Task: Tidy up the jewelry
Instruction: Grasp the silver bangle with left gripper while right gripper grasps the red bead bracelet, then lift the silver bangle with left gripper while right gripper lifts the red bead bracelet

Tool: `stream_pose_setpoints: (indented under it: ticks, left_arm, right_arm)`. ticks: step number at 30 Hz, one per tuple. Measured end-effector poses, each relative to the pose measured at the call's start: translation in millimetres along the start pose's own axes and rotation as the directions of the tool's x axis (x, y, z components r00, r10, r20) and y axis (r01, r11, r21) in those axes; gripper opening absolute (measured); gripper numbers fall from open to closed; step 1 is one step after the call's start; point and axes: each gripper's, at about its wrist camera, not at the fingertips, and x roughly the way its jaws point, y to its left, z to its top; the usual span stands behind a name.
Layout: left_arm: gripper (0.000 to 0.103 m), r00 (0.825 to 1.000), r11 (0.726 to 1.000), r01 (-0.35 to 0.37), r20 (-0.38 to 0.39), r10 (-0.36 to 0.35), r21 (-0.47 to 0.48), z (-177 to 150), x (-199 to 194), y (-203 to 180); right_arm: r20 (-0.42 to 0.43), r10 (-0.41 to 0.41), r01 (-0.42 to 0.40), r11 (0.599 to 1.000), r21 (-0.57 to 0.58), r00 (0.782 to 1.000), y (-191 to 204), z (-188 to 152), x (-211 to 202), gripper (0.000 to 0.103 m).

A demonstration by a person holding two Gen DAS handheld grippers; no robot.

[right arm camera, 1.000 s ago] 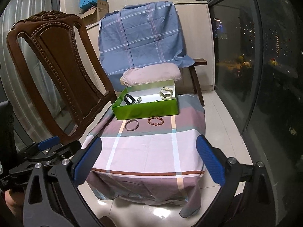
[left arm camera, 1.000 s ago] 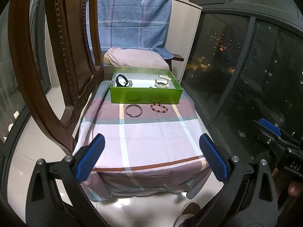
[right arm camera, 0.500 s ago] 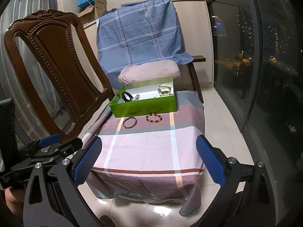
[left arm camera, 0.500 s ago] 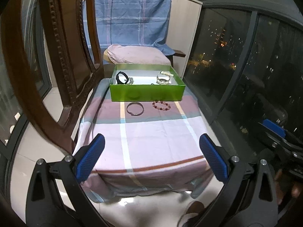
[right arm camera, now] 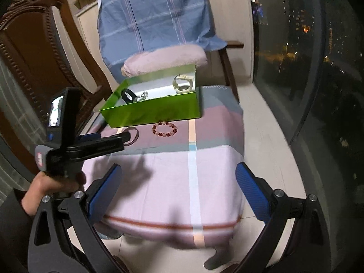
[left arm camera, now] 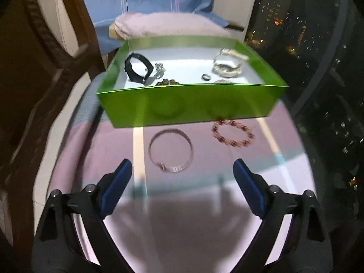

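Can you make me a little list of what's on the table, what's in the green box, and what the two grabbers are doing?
on the cloth: silver bangle; red bead bracelet
in the green box: black band, small ring, pale bracelets, more beads
left gripper: open, jaws just narrowing, nothing between them, near the bangle
right gripper: open, empty, over the cloth

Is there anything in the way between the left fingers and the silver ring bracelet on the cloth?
Nothing visible. The left gripper is open, and only bare cloth lies between it and the silver bangle. The green box sits beyond the bangle.
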Motion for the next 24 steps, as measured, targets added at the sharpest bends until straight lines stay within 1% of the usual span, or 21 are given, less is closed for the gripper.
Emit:
stream_pose_setpoints:
  ticks: [2, 3, 5, 6, 7, 9, 10, 11, 12, 13, 14, 16, 17, 18, 19, 20, 22, 23, 24]
  left_arm:
    - [0.079, 0.999, 1.000, -0.005, -0.045, 0.005, -0.013, 8, 23, 5]
    - [0.077, 0.998, 1.000, -0.001, -0.063, 0.000, -0.019, 10, 31, 7]
    - [0.067, 0.995, 0.999, 0.008, -0.103, -0.012, -0.039, 11, 45, 12]
    - [0.067, 0.994, 0.999, 0.015, -0.109, -0.020, -0.047, 11, 49, 14]
    - [0.067, 0.996, 0.999, 0.015, -0.089, -0.018, -0.034, 10, 49, 14]
    - [0.067, 0.997, 1.000, 0.011, -0.083, -0.013, -0.023, 8, 49, 13]
    - [0.067, 0.997, 1.000, 0.010, -0.078, -0.012, -0.019, 6, 48, 13]
    - [0.066, 0.997, 1.000, 0.010, -0.073, -0.011, -0.012, 3, 47, 12]
    - [0.063, 0.998, 1.000, 0.002, -0.067, -0.002, -0.005, 1, 45, 13]
    - [0.059, 0.998, 1.000, -0.007, -0.062, 0.007, -0.002, 0, 44, 13]
    - [0.059, 0.998, 1.000, 0.008, -0.061, -0.008, -0.008, -1, 42, 16]
    - [0.058, 0.997, 0.999, 0.033, -0.063, -0.034, -0.015, -2, 39, 20]
    - [0.058, 0.997, 0.999, 0.049, -0.065, -0.051, -0.023, -3, 36, 24]
    - [0.058, 0.995, 0.997, 0.073, -0.067, -0.075, -0.040, -3, 33, 28]
    - [0.058, 0.993, 0.994, 0.092, -0.064, -0.095, -0.052, -4, 30, 32]
    - [0.058, 0.994, 0.994, 0.093, -0.054, -0.096, -0.055, -4, 25, 35]
    - [0.058, 0.996, 0.995, 0.086, -0.013, -0.087, -0.040, -3, 6, 36]
    - [0.058, 0.996, 0.996, 0.086, 0.004, -0.086, -0.037, -1, -1, 36]
    - [0.058, 0.996, 0.996, 0.082, 0.038, -0.081, -0.033, 0, -16, 37]
  right_arm:
    - [-0.020, -0.025, 0.025, 0.999, -0.021, 0.999, 1, 11, 22, 0.096]
    - [-0.029, -0.033, 0.032, 0.999, -0.028, 0.999, 1, 17, 33, 0.092]
    - [-0.052, -0.046, 0.044, 0.998, -0.036, 0.998, 3, 27, 55, 0.087]
    - [-0.063, -0.045, 0.043, 0.998, -0.046, 0.997, 6, 34, 68, 0.084]
    - [-0.070, -0.053, 0.049, 0.997, -0.059, 0.996, 9, 40, 80, 0.083]
    - [-0.099, -0.074, 0.065, 0.994, -0.092, 0.992, 17, 48, 106, 0.074]
    - [-0.110, -0.076, 0.065, 0.993, -0.099, 0.991, 20, 50, 115, 0.071]
    - [-0.133, -0.084, 0.069, 0.991, -0.114, 0.988, 24, 52, 132, 0.065]
    - [-0.153, -0.094, 0.076, 0.990, -0.123, 0.984, 26, 54, 145, 0.059]
    - [-0.182, -0.098, 0.076, 0.989, -0.125, 0.978, 28, 56, 161, 0.058]
    - [-0.194, -0.097, 0.074, 0.990, -0.123, 0.976, 29, 57, 169, 0.056]
    - [-0.213, -0.123, 0.094, 0.985, -0.144, 0.969, 34, 59, 188, 0.054]
    - [-0.224, -0.133, 0.101, 0.984, -0.149, 0.965, 34, 58, 194, 0.050]
    - [-0.241, -0.131, 0.099, 0.985, -0.142, 0.962, 35, 58, 199, 0.043]
    - [-0.263, -0.119, 0.088, 0.988, -0.128, 0.958, 34, 57, 204, 0.039]
    - [-0.264, -0.121, 0.090, 0.988, -0.128, 0.957, 35, 57, 205, 0.034]
    - [-0.246, -0.153, 0.113, 0.979, -0.169, 0.957, 41, 54, 204, 0.021]
    - [-0.248, -0.148, 0.107, 0.979, -0.171, 0.957, 43, 53, 204, 0.008]
    - [-0.257, -0.142, 0.099, 0.980, -0.174, 0.956, 45, 53, 204, 0.008]
